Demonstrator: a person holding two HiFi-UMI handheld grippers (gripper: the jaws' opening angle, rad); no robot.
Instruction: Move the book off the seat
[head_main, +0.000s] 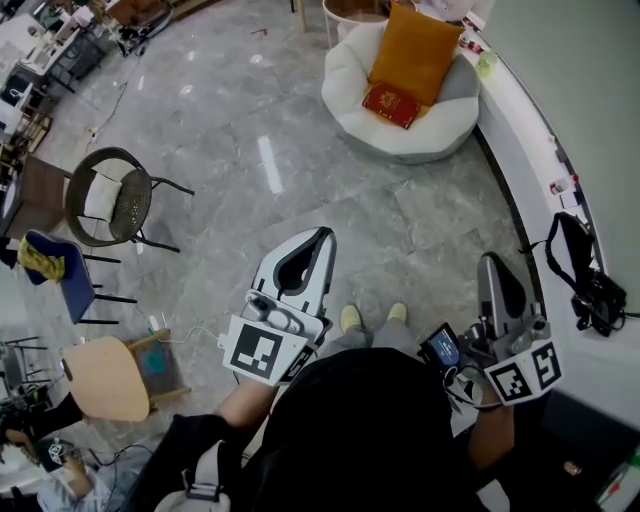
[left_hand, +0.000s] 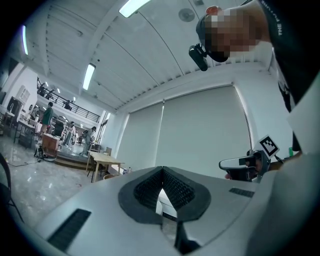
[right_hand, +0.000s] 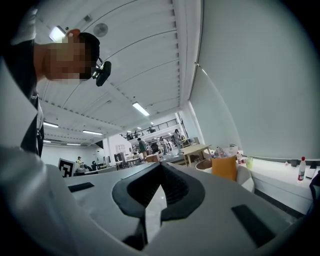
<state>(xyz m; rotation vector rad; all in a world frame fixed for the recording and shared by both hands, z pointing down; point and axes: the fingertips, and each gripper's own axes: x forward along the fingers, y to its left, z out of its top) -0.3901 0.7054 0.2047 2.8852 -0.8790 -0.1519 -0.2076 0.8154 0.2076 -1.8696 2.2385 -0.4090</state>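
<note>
Jaws of left gripper (head_main: 323, 234) and right gripper (head_main: 490, 260) are closed, empty; red book (head_main: 392, 104) lies on white seat (head_main: 350, 95).

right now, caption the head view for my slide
A red book on the white seat ahead, left claw and right claw shut

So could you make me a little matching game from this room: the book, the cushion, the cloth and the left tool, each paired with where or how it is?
Things:
1 book
2 orange cushion
3 yellow cloth
4 left tool

Places or states:
A draped on the blue chair
B shut, holding nothing
C lying on the white seat, in front of the cushion
D propped at the back of that seat

Pairs: 1-C; 2-D; 3-A; 4-B
</note>
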